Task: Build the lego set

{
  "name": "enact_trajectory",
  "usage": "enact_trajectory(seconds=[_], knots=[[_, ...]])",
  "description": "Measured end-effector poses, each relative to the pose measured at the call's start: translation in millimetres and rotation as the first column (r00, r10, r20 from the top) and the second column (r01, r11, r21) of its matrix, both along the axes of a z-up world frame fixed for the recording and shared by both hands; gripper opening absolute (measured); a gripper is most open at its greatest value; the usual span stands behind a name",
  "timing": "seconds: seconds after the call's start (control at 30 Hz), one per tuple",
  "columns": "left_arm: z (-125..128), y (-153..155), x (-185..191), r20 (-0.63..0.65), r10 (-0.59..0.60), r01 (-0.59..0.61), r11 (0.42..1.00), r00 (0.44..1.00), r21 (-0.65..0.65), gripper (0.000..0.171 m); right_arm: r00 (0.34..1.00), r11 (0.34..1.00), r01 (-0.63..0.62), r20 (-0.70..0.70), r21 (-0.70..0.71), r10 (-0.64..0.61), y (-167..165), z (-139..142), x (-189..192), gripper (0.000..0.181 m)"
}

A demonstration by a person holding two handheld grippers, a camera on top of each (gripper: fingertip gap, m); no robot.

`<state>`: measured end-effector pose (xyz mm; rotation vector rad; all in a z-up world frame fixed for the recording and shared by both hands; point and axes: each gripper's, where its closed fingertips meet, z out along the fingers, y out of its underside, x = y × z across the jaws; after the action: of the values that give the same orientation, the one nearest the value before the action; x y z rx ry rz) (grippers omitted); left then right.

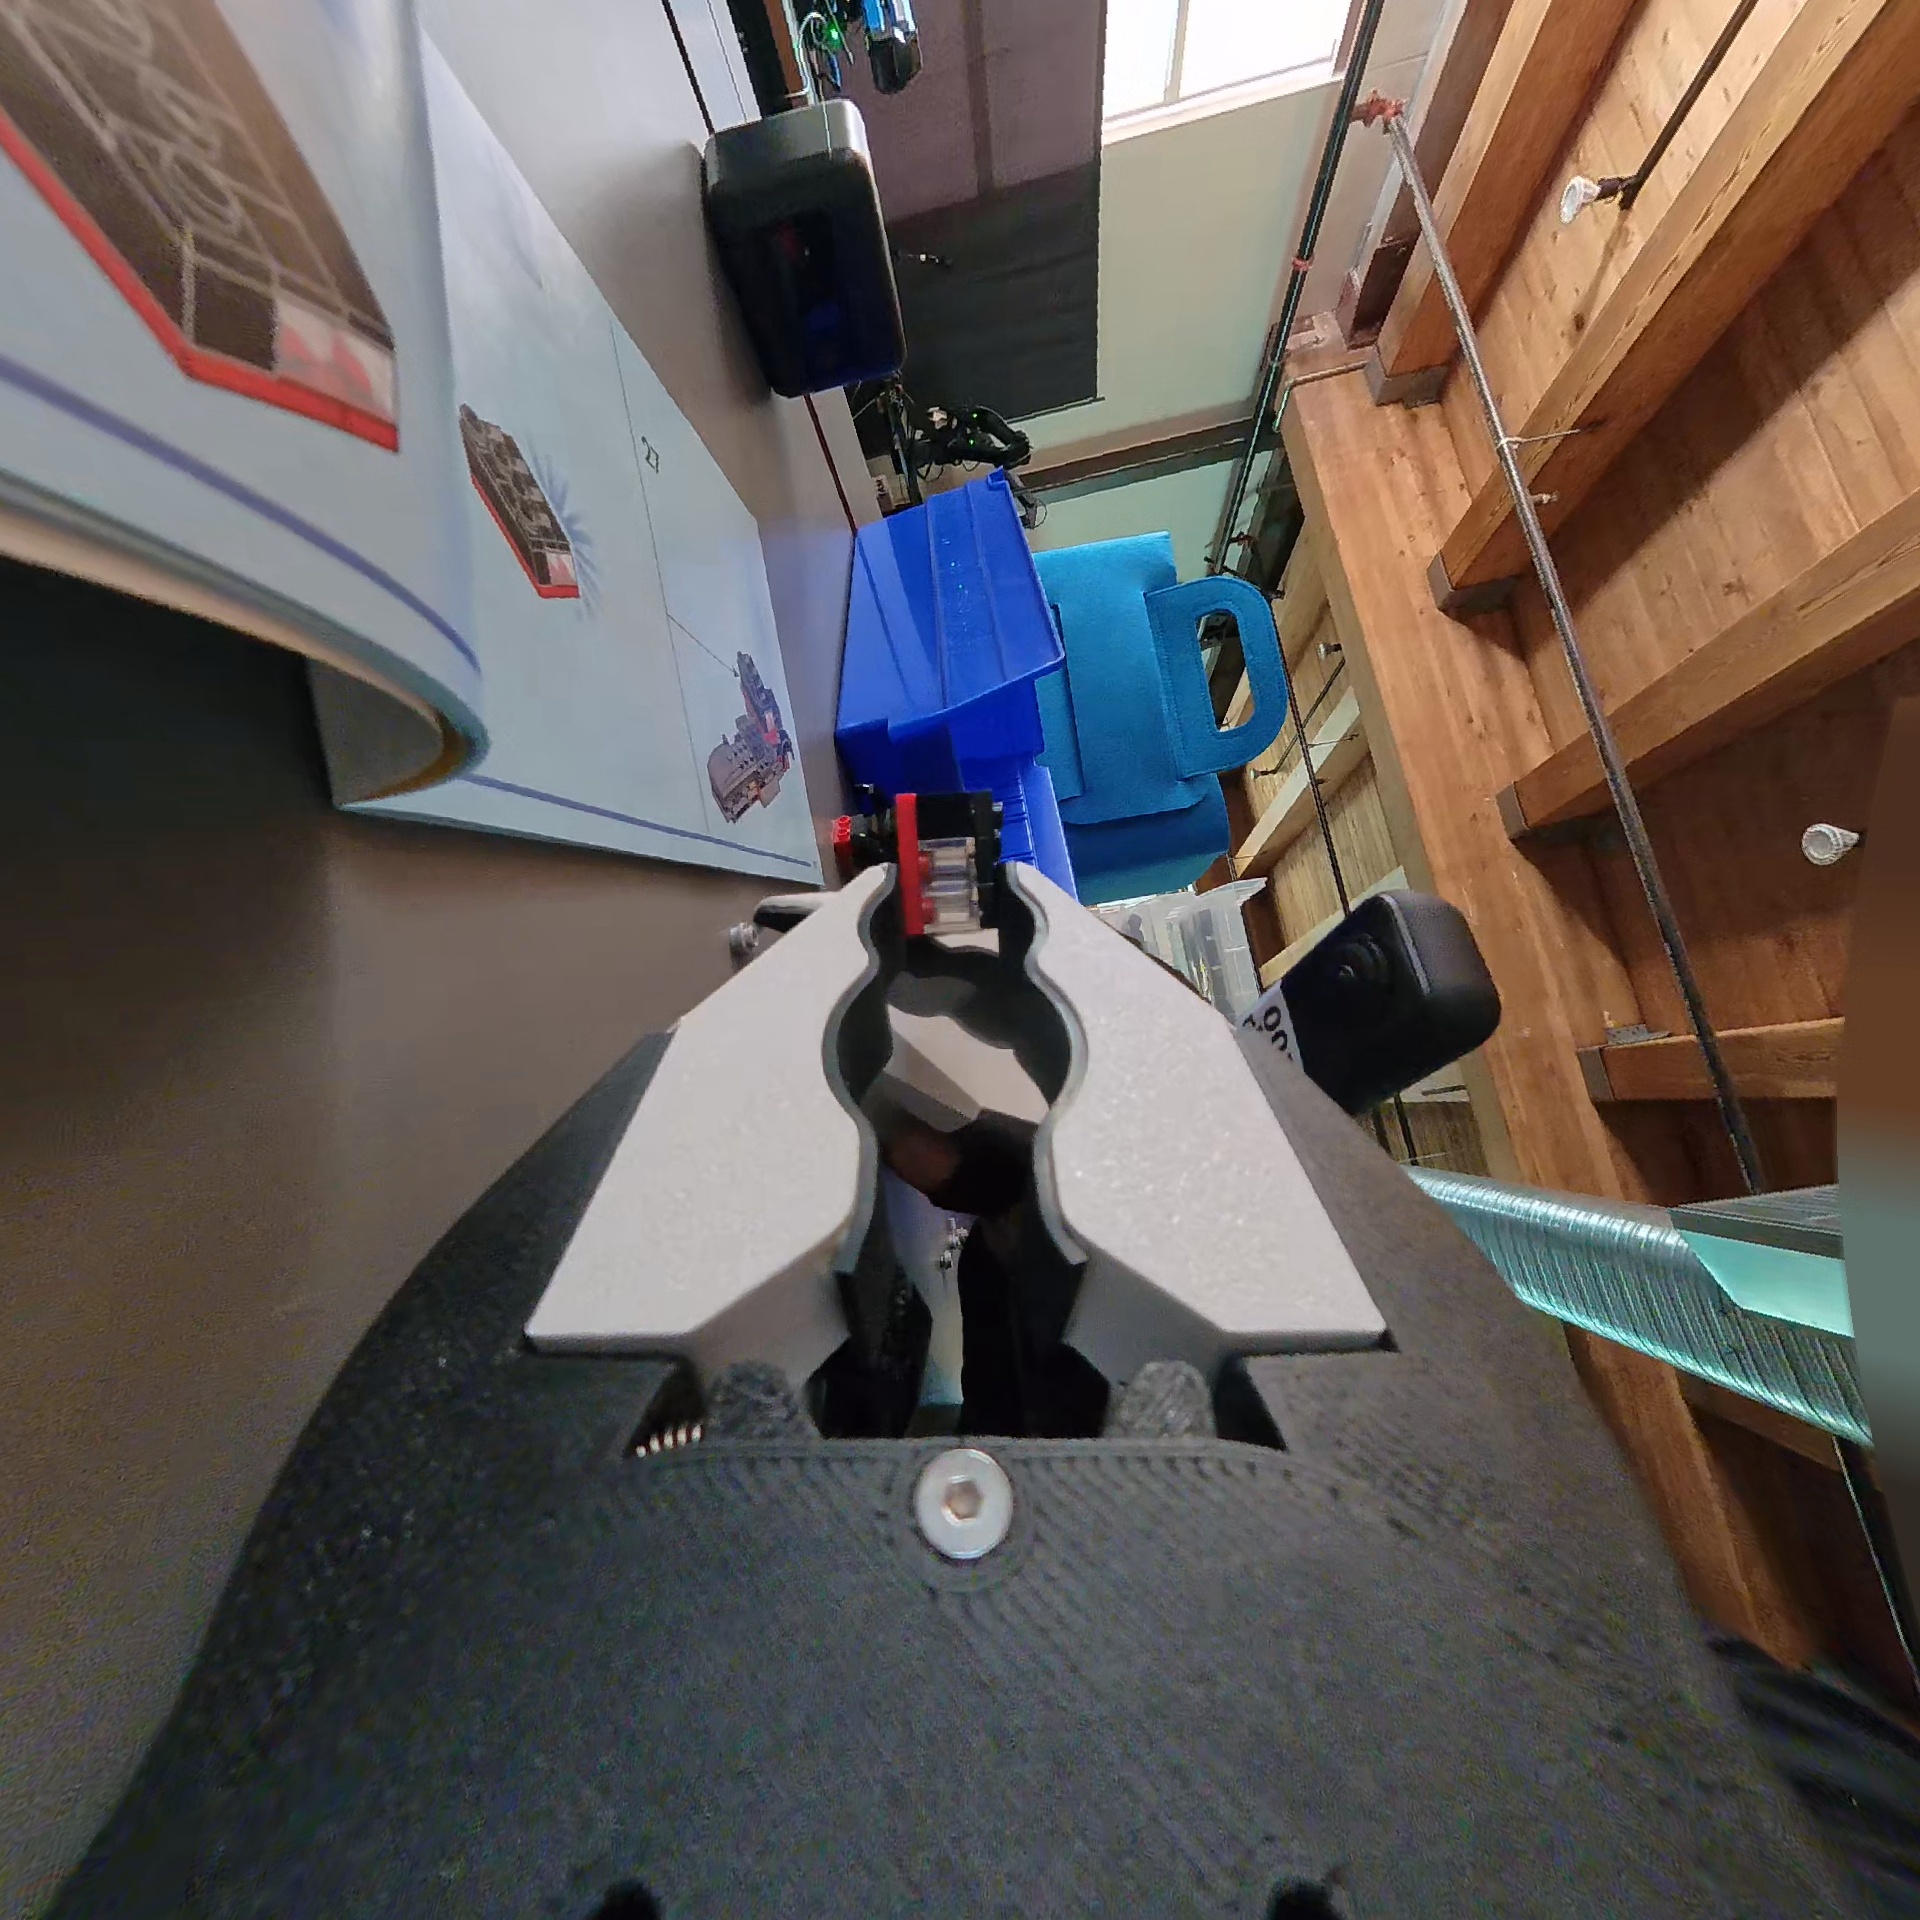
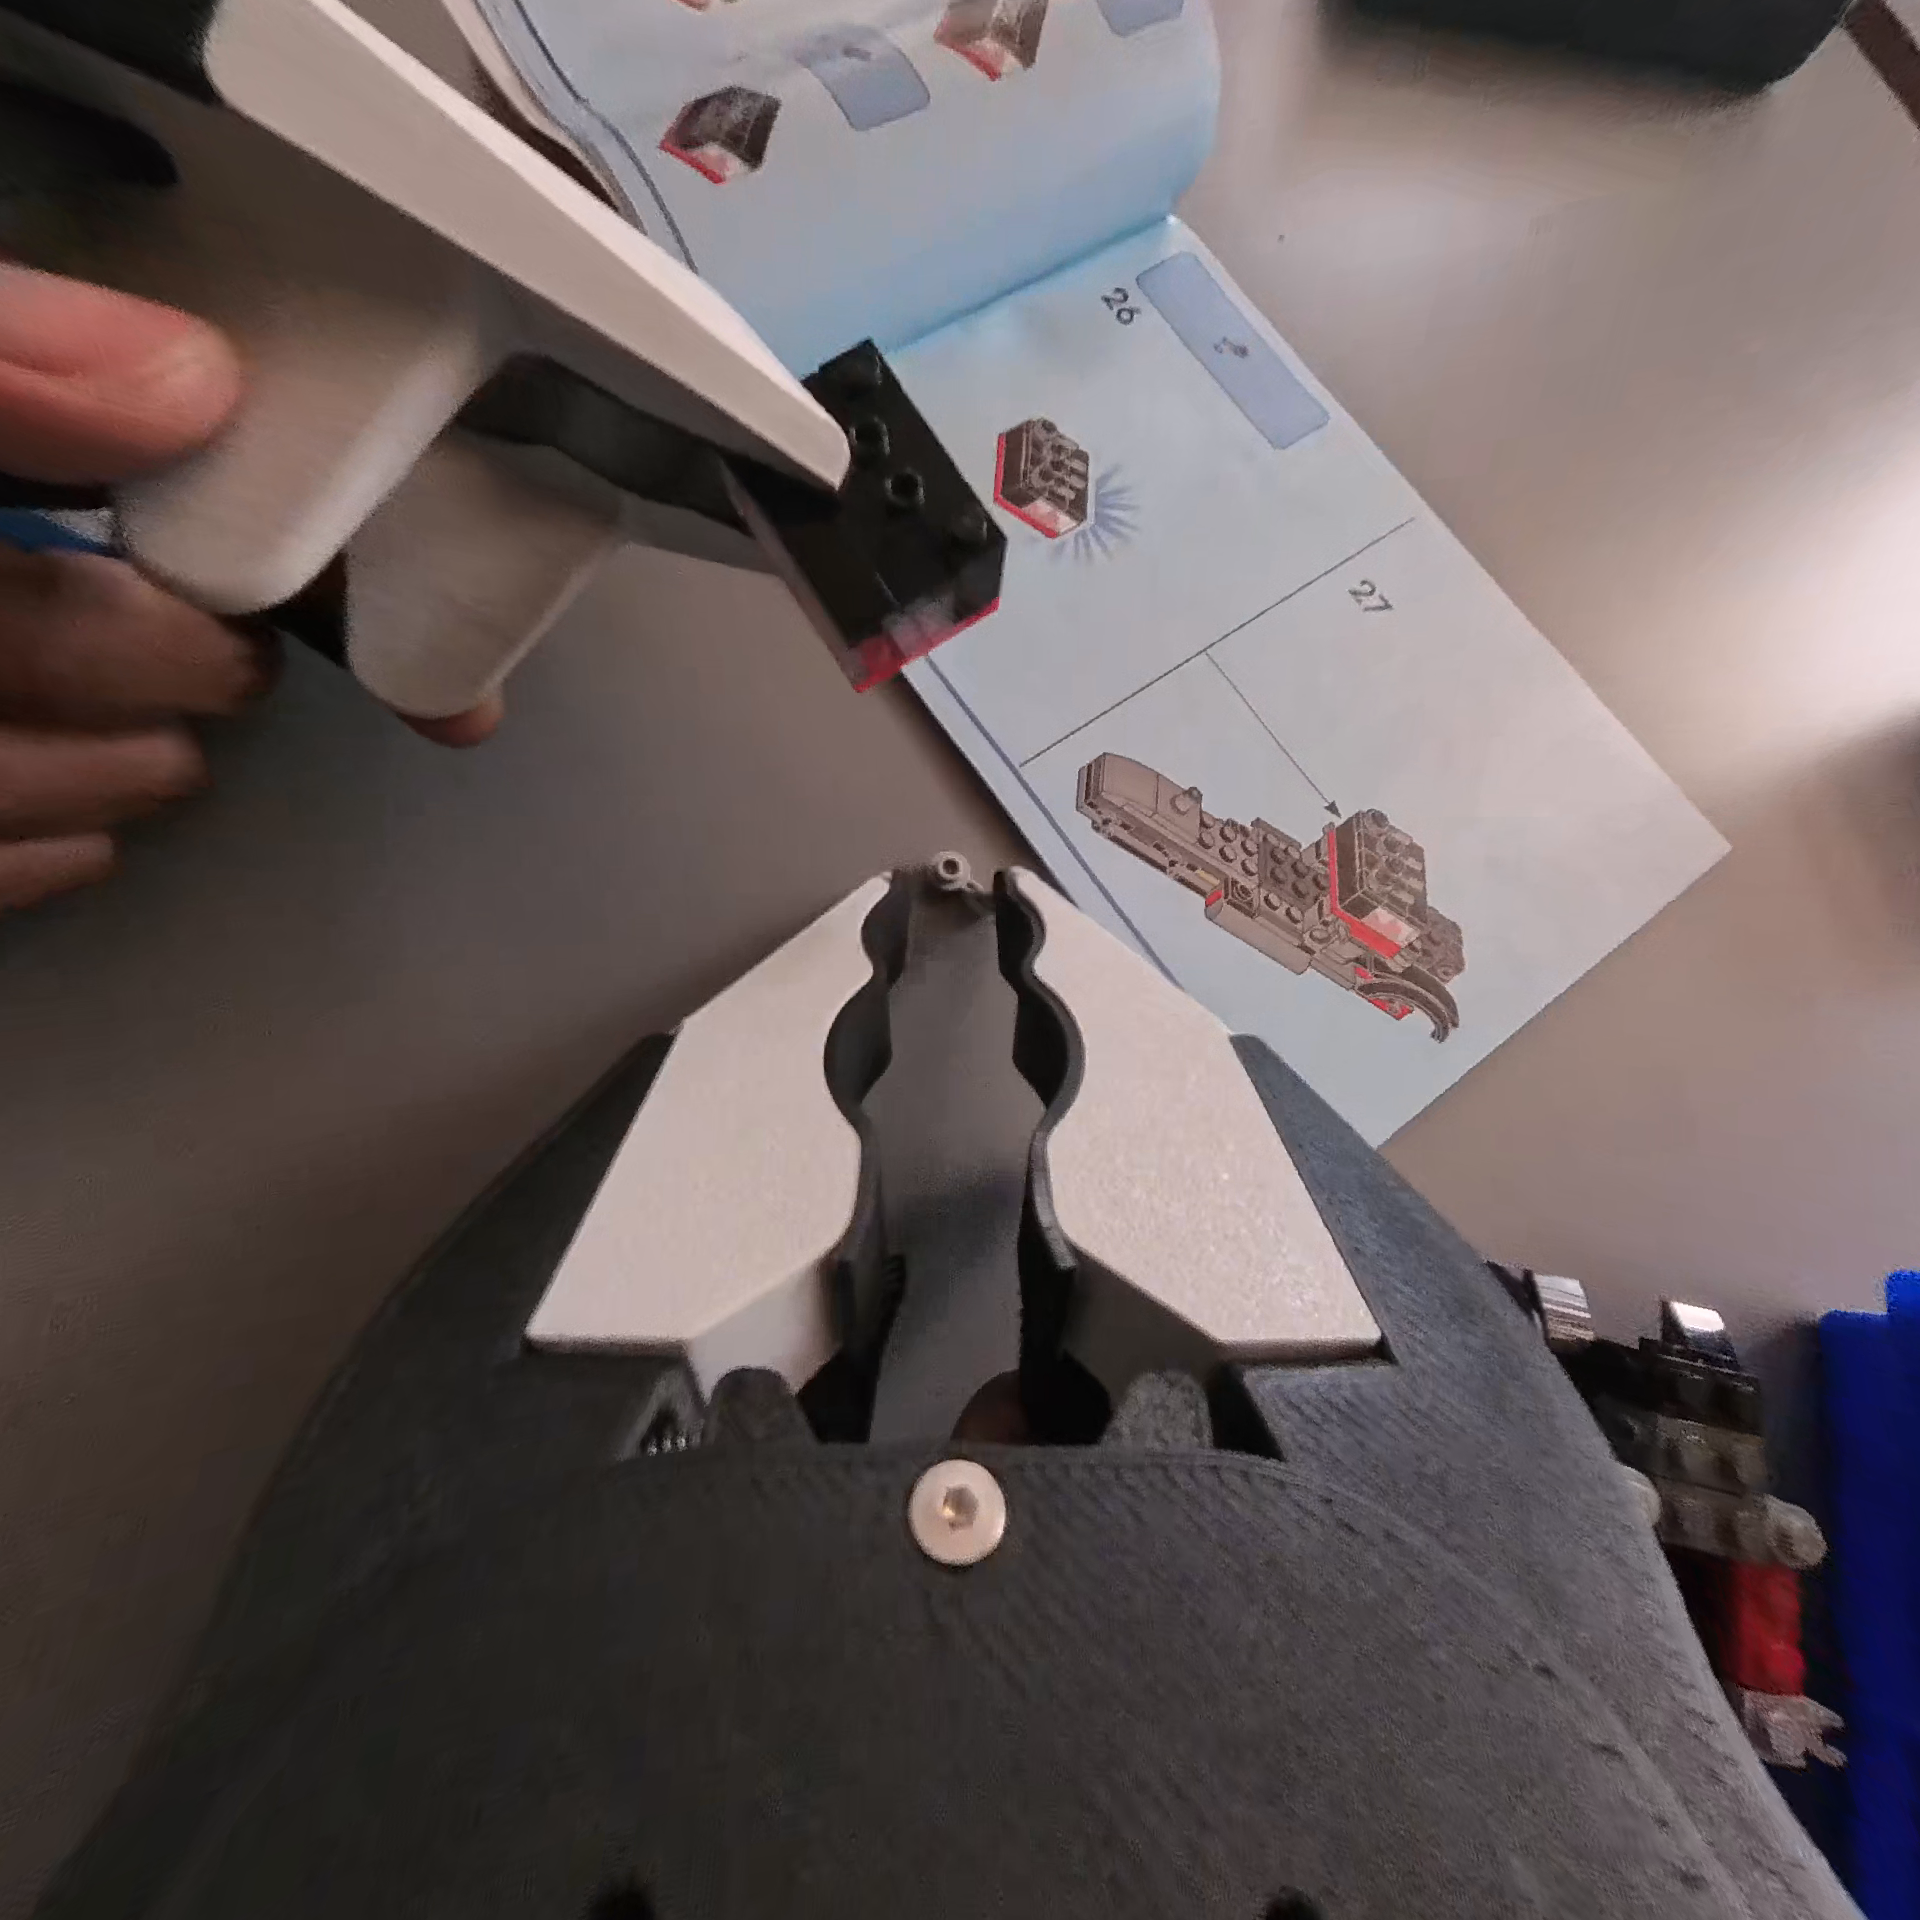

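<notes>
My left gripper [image 1: 940, 883] is shut on a small black, red and clear lego block [image 1: 940, 868]. In the right wrist view this block [image 2: 914, 520] hangs above the open instruction booklet [image 2: 1351, 727], and a hand holds the left gripper at the left edge. My right gripper [image 2: 951, 883] points down at the grey table, with its jaws nearly closed on a tiny grey lego peg [image 2: 951, 871] at the tips. A partly built black, grey and red lego model [image 2: 1704, 1486] lies at the lower right, partly hidden by my right gripper.
The booklet [image 1: 582, 582] lies open on the grey table [image 1: 312, 1039], with one page curling up. Blue bins [image 1: 935, 644] stand behind it, and one [image 2: 1870, 1558] is next to the model. A black box [image 1: 810, 249] stands farther back. The right gripper's camera [image 1: 1382, 997] is close beside my left fingers. My right fingertips sit around 6 centimetres from my left ones.
</notes>
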<state>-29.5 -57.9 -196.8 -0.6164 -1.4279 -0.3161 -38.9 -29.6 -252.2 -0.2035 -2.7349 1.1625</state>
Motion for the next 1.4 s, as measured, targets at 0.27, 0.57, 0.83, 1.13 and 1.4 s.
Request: enact_trajectory(seconds=[0.27,0.57,0.83,1.13,1.4], knots=[[0.1,-0.4,0.0,0.001,0.001,-0.001,1.000,1.000,0.004,0.017,1.000,1.000,-0.002,0.016,0.006,0.002,0.1,1.8,4.6,0.017],[-0.6,-0.5,-0.2,0.005,0.001,-0.001,1.000,1.000,0.005,0.017,0.996,0.998,0.060,0.071,0.004,-0.061,-1.9,-0.7,-0.2,0.021],[-1.9,-0.6,0.0,0.014,0.001,-0.001,1.000,1.000,0.006,0.017,0.999,1.000,0.025,0.046,0.010,-0.026,-3.9,-1.1,0.8,0.018],[-1.2,4.4,2.5,0.011,-0.023,0.023,1.000,1.000,0.002,0.017,0.998,0.974,-0.059,-0.010,-0.219,0.058,-10.6,65.4,9.2,0.017],[0.1,7.9,3.8,0.005,-0.046,0.046,0.999,0.999,0.010,0.017,0.996,0.977,-0.085,-0.043,-0.194,0.078,-15.5,65.3,9.6,0.017]])
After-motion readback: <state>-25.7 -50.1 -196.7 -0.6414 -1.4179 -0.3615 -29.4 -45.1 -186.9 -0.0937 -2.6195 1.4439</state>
